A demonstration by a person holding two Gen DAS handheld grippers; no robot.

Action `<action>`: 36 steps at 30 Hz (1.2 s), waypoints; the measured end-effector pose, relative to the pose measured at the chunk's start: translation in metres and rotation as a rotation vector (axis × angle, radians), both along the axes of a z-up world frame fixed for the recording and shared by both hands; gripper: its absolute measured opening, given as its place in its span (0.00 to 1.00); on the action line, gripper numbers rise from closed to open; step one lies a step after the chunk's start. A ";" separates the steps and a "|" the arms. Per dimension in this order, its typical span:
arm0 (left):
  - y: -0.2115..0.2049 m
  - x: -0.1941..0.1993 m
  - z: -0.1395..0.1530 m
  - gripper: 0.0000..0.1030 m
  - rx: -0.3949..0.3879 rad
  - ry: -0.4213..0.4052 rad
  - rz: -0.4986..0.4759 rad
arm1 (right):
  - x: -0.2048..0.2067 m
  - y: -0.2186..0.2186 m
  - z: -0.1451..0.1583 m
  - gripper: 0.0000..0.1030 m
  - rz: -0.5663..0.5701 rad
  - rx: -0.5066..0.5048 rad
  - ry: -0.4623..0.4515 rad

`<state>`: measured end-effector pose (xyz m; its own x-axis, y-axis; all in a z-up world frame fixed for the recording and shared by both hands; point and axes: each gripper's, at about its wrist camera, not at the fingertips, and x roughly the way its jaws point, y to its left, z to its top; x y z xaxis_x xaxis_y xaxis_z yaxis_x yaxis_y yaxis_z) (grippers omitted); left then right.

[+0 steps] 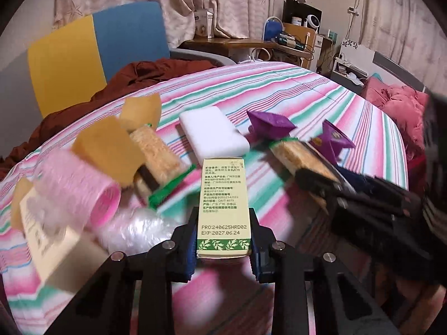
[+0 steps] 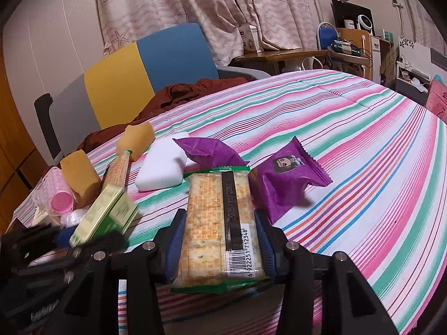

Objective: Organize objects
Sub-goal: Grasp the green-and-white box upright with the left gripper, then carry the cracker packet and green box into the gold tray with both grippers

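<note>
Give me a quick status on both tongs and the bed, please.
Left tongs shut on green-and-cream box. Right tongs shut on cracker pack. Purple packets, white sponge ahead.

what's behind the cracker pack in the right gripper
Beyond the cracker pack, two purple snack packets lie on the striped bedspread, a white block to their left. Bedspread directly under the pack is hidden.

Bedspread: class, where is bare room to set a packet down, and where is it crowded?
Free: the striped bedspread right of and beyond the purple packets. Crowded: the left side, around the white sponge, yellow sponges and pink roller.
</note>
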<state>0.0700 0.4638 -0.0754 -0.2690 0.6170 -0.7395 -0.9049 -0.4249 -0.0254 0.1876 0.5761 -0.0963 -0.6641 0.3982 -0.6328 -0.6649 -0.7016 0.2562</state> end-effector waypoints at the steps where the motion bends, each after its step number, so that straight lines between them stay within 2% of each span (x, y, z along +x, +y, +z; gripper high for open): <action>1: -0.005 0.000 0.000 0.29 0.005 -0.002 0.003 | 0.000 0.000 0.000 0.47 0.000 0.000 -0.001; 5: -0.025 0.003 -0.008 0.29 -0.005 -0.028 0.027 | 0.000 -0.002 0.000 0.47 -0.002 0.005 -0.008; 7: -0.039 0.004 -0.008 0.29 0.016 -0.034 0.042 | -0.001 -0.002 0.001 0.47 -0.003 0.010 -0.013; 17: -0.092 0.030 -0.011 0.29 0.069 0.027 0.078 | 0.005 -0.006 0.004 0.46 -0.015 0.041 0.006; 20: -0.105 0.031 -0.009 0.29 0.071 0.008 0.096 | 0.008 -0.013 0.009 0.46 -0.033 0.076 0.004; 25: -0.138 0.026 -0.002 0.29 0.096 -0.055 0.138 | 0.011 -0.036 0.011 0.46 -0.011 0.060 -0.005; 36: -0.220 0.019 0.033 0.29 0.189 -0.079 0.230 | 0.005 -0.105 0.024 0.46 0.111 0.002 0.061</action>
<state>0.0886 0.2437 -0.0420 -0.3638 0.6754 -0.6415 -0.7773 -0.5996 -0.1904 0.1931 0.4710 -0.0722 -0.7411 0.3213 -0.5895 -0.5664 -0.7706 0.2921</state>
